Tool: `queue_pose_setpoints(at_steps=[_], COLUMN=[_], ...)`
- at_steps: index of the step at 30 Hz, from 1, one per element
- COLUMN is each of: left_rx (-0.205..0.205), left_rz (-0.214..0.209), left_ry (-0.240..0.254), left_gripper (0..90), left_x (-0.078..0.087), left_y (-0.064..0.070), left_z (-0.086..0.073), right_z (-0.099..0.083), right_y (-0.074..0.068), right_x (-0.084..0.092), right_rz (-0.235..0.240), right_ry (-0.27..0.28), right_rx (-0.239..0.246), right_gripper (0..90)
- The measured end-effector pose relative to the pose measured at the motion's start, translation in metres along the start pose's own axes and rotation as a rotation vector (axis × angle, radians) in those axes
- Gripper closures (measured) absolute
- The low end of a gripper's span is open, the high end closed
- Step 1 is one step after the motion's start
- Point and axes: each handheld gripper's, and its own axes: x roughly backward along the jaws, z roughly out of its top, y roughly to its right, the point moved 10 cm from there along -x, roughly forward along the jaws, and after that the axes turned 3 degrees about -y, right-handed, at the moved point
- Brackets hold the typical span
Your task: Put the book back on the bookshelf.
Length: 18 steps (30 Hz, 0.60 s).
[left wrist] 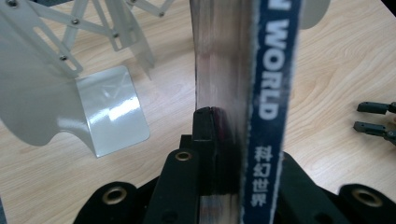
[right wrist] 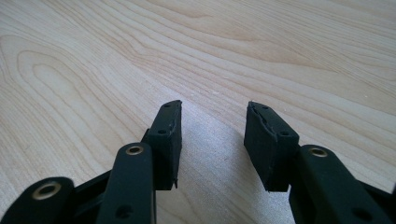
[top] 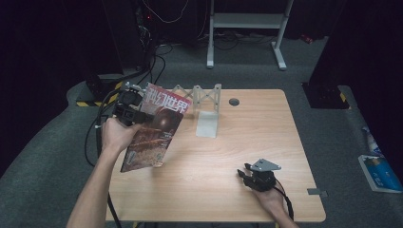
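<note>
Since the left gripper is clamped on the magazine, lifted toward the metal rack, the right gripper just idles empty, jaws apart, on the table.

Left tongs clamped, right tongs agape.

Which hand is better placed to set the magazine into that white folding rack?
Left. Its tongs are already shut on the magazine, held beside the rack. The right tongs rest open near the table's front edge, with nothing between them.
</note>
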Motion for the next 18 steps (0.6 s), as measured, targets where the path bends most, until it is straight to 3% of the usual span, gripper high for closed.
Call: queue_pose_setpoints(at_steps=[18], left_rx=[0.085], left_rz=[0.035], left_ry=[0.112], left_gripper=[83.5], left_x=[0.014], left_y=[-0.035], left_z=[0.004], right_z=[0.0], right_y=[0.0], right_x=[0.0], right_rz=[-0.002], right_ry=[0.0], right_rx=[-0.002], right_gripper=[56.1])
